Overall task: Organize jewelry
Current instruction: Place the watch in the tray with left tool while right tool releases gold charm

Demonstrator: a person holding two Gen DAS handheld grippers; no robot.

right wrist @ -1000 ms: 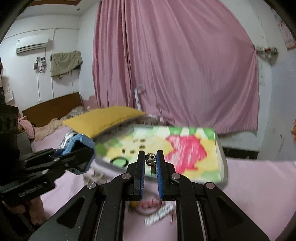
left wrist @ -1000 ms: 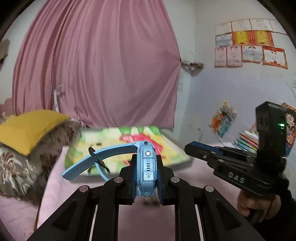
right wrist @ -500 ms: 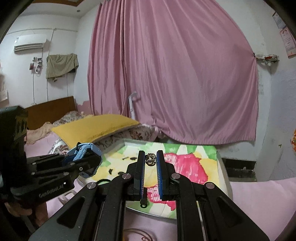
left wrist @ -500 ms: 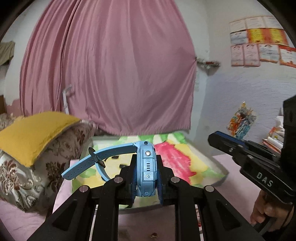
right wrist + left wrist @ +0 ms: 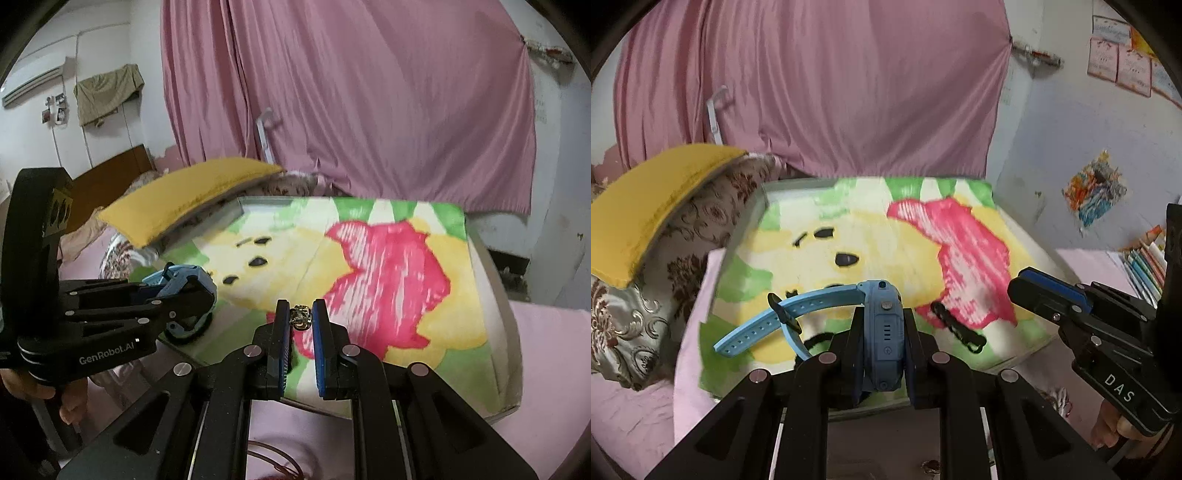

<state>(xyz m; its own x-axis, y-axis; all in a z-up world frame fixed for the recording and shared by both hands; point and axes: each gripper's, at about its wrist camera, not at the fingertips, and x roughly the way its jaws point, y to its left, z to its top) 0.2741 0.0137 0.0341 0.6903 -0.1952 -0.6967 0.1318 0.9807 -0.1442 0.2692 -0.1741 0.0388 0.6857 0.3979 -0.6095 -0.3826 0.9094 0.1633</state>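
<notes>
Sitting edge-on between the closed jaws of the left gripper (image 5: 882, 354), the blue watch (image 5: 882, 328) is clamped by its case, side buttons facing the camera, while its perforated strap (image 5: 783, 317) sweeps out to the left and hangs free in the air. The right gripper (image 5: 301, 317) has its blue-padded jaws drawn nearly together on a small metallic piece of jewelry (image 5: 300, 318), pinched right at the fingertips; it may be a ring or an earring, but it is too small and blurred to say which. Both grippers are held above a bright cartoon-printed cushion (image 5: 923, 236), yellow, pink and green, which lies on a pink bedsheet (image 5: 554, 362). A dark beaded bracelet (image 5: 956, 325) lies on the cushion just right of the watch in the left wrist view. In that same view the right gripper reaches in from the right side, apart from the watch; in the right wrist view the left gripper with the watch sits at the left. A yellow pillow (image 5: 639, 206) rests on a floral pillow (image 5: 687, 258) at the cushion's left, and a pink curtain (image 5: 351, 96) hangs behind.
</notes>
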